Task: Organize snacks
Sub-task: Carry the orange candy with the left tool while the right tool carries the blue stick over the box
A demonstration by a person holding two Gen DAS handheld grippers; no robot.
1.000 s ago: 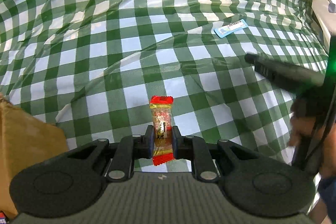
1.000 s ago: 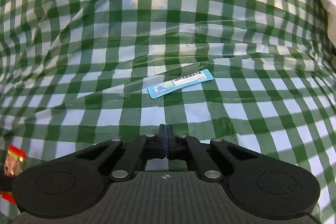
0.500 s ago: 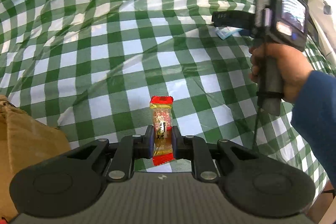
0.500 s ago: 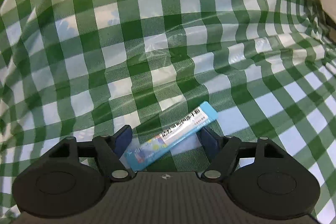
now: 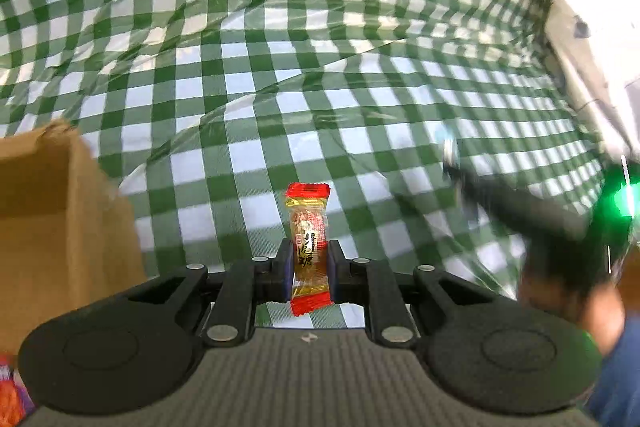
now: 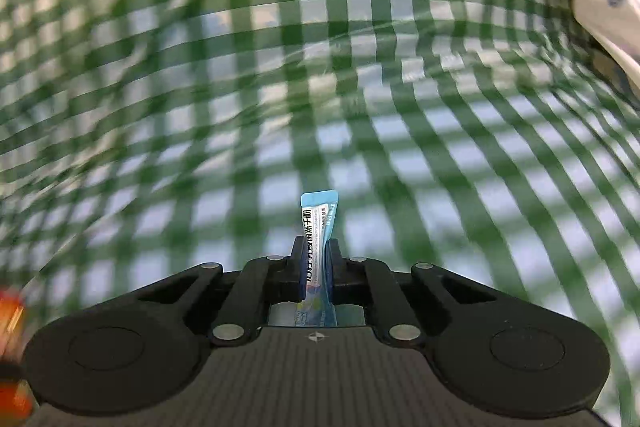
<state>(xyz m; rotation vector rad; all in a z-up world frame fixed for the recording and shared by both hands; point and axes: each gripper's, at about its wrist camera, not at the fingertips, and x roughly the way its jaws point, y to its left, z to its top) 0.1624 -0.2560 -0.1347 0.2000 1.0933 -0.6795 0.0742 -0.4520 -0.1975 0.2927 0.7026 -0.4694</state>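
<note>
My left gripper (image 5: 307,259) is shut on a red-and-gold wrapped candy (image 5: 308,227), which stands upright between the pads above the green checked cloth (image 5: 280,75). My right gripper (image 6: 316,247) is shut on a thin light-blue stick packet (image 6: 318,223) that points up and away from the fingers. In the left wrist view the right gripper (image 5: 520,203) shows as a dark blur at the right, held by a hand (image 5: 580,303) in a blue sleeve. The right wrist view is smeared by motion.
An open cardboard box (image 5: 60,187) stands at the left of the left wrist view, close to the held candy. A white patterned cloth (image 5: 592,27) lies along the right edge. A red and purple packet (image 5: 12,387) peeks in at the bottom left corner.
The right gripper opened around the blue packet on the cloth, shut on it and lifted it, swinging back towards me. The left gripper rose with the candy, bringing more of the box into view.
</note>
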